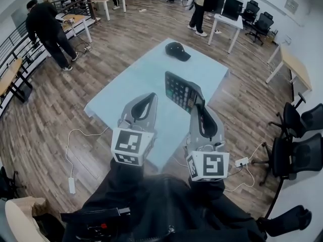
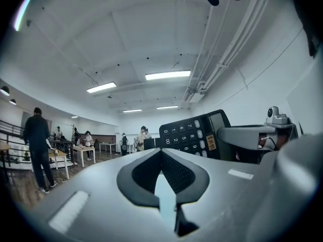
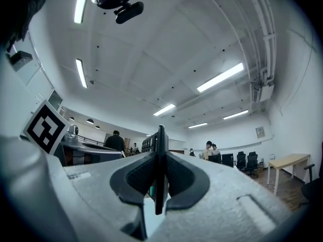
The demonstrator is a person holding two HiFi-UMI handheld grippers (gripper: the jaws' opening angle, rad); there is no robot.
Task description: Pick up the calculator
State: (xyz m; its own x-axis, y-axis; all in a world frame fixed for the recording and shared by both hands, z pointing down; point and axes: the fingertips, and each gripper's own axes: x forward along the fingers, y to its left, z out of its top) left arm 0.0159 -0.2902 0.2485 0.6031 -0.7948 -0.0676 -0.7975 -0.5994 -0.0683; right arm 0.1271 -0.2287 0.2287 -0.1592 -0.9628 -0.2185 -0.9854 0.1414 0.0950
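A black calculator (image 1: pixel 180 91) hangs in the air above the pale blue table (image 1: pixel 136 84), tilted with its keys facing left. My right gripper (image 1: pixel 198 105) is shut on its lower right edge. The right gripper view shows the calculator (image 3: pixel 159 140) edge-on, pressed between the two dark pads of the right gripper (image 3: pixel 160 160). To the left, my left gripper (image 1: pixel 146 97) is held up beside it, shut with nothing in it. From the left gripper (image 2: pixel 161 153) view, the calculator (image 2: pixel 194 135) and its white keys sit just to the right.
A black cap (image 1: pixel 177 51) lies at the table's far end. White cables and a power strip (image 1: pixel 71 185) run over the wooden floor near the table. Office chairs (image 1: pixel 298 135) stand at the right; desks and standing people (image 1: pixel 48 29) are farther off.
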